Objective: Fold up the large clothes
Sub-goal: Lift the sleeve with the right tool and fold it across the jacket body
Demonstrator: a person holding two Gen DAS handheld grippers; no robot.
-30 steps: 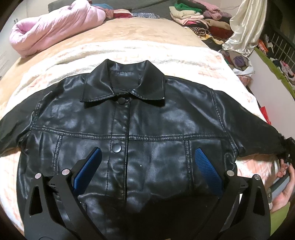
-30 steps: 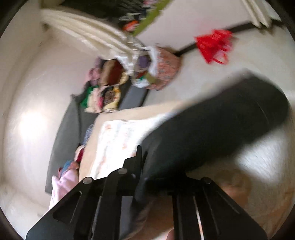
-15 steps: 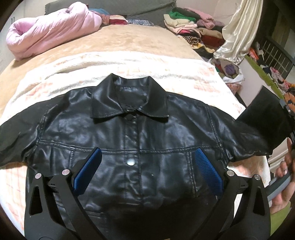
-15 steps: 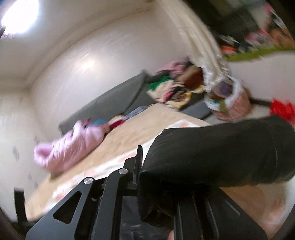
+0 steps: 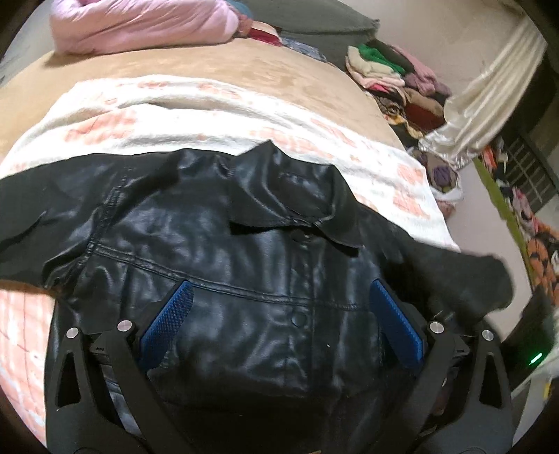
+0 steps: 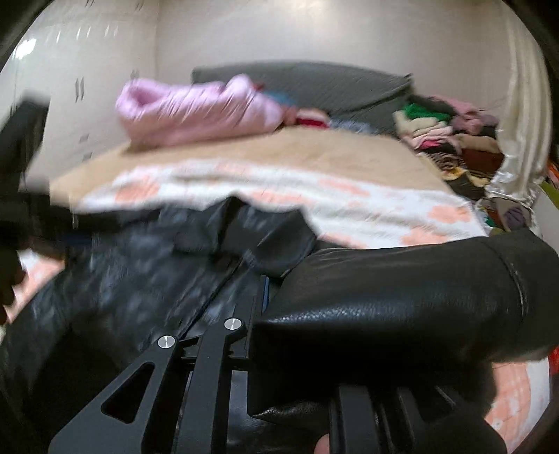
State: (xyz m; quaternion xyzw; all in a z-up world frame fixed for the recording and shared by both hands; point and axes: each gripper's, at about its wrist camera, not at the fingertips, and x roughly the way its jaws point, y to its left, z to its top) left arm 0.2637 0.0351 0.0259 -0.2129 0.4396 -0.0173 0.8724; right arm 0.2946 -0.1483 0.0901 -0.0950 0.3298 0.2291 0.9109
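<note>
The black leather jacket (image 5: 244, 279) lay front-up on the patterned blanket (image 5: 209, 115) covering the bed. The right tool (image 6: 300, 314) was clenched on its sleeve (image 6: 401, 300), lifted above the jacket's front. The left tool (image 5: 279, 328) hovered over the jacket's chest, released, with the pink coat (image 5: 139, 24) well beyond the collar.

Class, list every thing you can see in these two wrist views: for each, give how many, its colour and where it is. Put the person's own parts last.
Leather jacket: one, black, spread front-up on the bed, collar away from the cameras.
Jacket sleeve: one, black, lifted, clamped in the right claw.
Blanket: one, white with peach patches, under the jacket.
Bed cover: one, tan, beneath the blanket.
Puffer coat: one, pink, bundled at the far end of the bed.
Clothes pile: one, mixed colours, far right of the bed.
Curtain: one, cream, satin, right side.
Left claw: one, black with blue pads, open above the jacket front.
Right claw: one, black, shut on the sleeve.
</note>
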